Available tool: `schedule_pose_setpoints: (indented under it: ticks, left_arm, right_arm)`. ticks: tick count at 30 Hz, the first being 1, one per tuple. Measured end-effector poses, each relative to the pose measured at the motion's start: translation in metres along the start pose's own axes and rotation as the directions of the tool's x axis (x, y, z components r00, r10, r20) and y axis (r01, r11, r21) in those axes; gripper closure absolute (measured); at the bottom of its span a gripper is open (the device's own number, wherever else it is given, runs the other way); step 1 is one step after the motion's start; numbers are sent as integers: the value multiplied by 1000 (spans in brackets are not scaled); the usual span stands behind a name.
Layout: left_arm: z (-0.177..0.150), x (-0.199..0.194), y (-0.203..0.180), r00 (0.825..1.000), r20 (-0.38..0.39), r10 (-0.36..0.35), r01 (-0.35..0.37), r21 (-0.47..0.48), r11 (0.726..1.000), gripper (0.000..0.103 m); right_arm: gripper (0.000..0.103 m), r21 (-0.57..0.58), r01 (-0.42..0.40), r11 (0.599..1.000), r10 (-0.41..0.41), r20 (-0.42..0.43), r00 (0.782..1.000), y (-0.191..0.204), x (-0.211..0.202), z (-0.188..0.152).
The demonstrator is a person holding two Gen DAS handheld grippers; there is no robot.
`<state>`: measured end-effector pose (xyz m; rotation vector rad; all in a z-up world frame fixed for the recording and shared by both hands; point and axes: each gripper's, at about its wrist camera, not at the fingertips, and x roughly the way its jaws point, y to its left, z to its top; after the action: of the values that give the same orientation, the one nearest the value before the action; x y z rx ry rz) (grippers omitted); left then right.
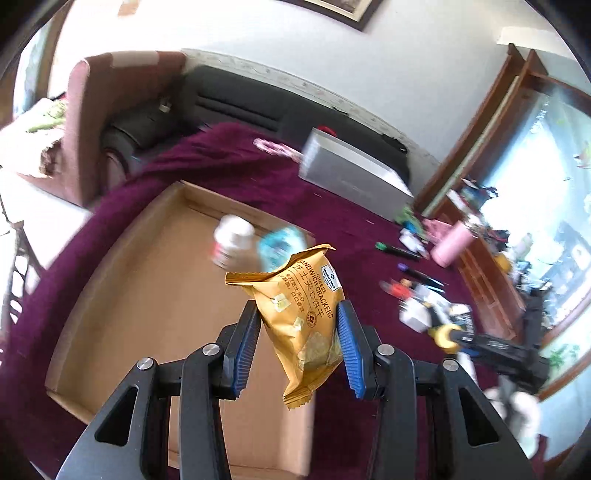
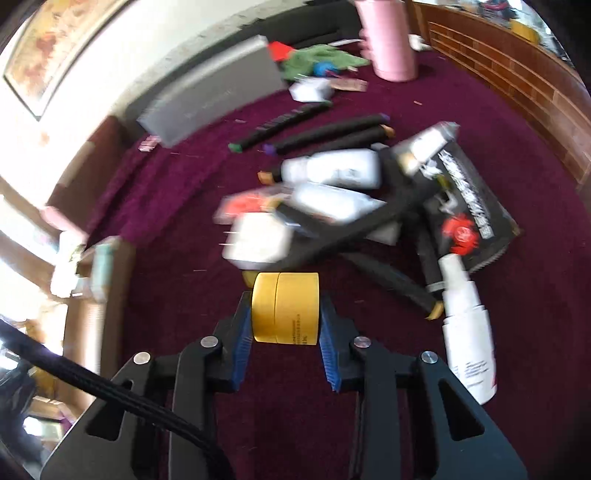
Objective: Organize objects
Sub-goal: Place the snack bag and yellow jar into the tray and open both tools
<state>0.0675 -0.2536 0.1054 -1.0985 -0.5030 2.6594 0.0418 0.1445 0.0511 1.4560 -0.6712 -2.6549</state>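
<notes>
Surface: maroon cloth [image 1: 229, 158] (cluttered).
My left gripper [image 1: 297, 314]: grasping cracker packet [image 1: 301, 314], frame centre.
My right gripper [image 2: 284, 306]: clamping yellow jar [image 2: 285, 308].

We see home living room: dark fabric sofa [image 1: 236, 99], framed picture [image 1: 343, 9] on white wall, wood-framed window [image 1: 517, 122], maroon-clothed desk [image 1: 236, 162].

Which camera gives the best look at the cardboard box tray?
The left wrist view. The cardboard tray spreads across the purple cloth below the left gripper, which holds a cracker packet over it; a white bottle lies inside. The right wrist view shows only a blurred brown strip at its left edge that may be the tray.
</notes>
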Motion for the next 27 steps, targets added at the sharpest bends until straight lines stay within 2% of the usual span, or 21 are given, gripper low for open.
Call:
schedule_pose_setpoints:
  ticks: [3,5,8,11,15,17,19,27]
  left_arm:
    - [17,0,18,997,-1,83,-83,21,996,66]
    - [30,8,33,991,-24,131,-130,39,991,66]
    - [45,30,55,983,-82,164,-162,33,986,66]
    - [57,61,73,968,-141,205,-203,28,979,66]
    - [63,96,81,952,-185,243,-238,48,970,66]
    - [67,111,86,943,-199,267,-260,62,964,66]
    - [69,122,90,938,-211,275,-266,70,961,66]
    - [75,129,95,940,-210,268,-257,81,963,66]
  right_arm:
    - [73,-49,-87,995,86,-18,996,32,-9,0]
    - [73,-84,-167,982,163,-52,985,59,-8,0]
    - [73,-137,-282,949,264,-135,955,110,6,-3]
    - [72,-177,-351,919,312,-215,926,157,29,-11]
    - [72,-223,-382,897,308,-306,901,212,69,-27]
    - [72,-256,-365,895,276,-326,904,232,87,-33]
    - [72,-300,-331,895,231,-324,917,248,103,-37]
    - [72,-297,-299,907,188,-352,917,255,136,-36]
